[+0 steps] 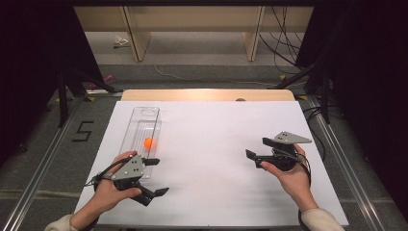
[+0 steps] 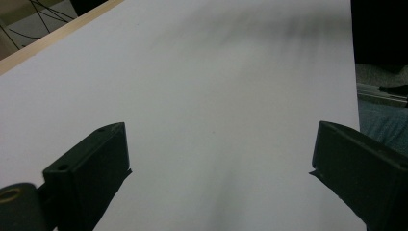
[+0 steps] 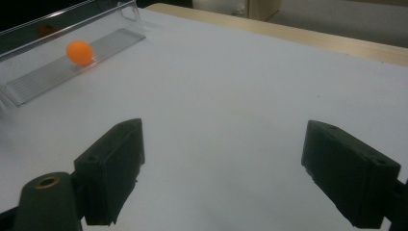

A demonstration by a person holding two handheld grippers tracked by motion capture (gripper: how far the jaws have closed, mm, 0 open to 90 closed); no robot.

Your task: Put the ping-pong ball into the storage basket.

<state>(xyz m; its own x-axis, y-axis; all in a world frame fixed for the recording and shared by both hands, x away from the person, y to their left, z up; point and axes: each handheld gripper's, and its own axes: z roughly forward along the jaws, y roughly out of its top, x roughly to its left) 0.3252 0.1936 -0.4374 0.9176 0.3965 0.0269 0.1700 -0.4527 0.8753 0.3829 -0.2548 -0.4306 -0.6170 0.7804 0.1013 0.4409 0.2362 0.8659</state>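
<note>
Both grippers sit over the white table [image 1: 216, 144] with jaws spread wide, nothing in them: left gripper [image 1: 156, 177], right gripper [image 1: 257, 148]. Orange ball [image 1: 148, 142] rests inside the clear tray [image 1: 139, 115], probably mid-length, just beyond the left gripper

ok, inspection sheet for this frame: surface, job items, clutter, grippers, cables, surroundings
Surface: white sheet over a wooden table, flat.
Job's things: clear long tray at the left side; orange ball resting in it.
Clutter: nothing seen on the sheet.
Grippers: left gripper open, held beside the tray's near end, nothing between the jaws; right gripper open, over bare sheet at the right, nothing between the jaws.
Cables: one trailing from each gripper; black cables on the floor beyond the table.
Surroundings: stand legs either side, wooden shelving behind, a "5" marked on the floor.
</note>
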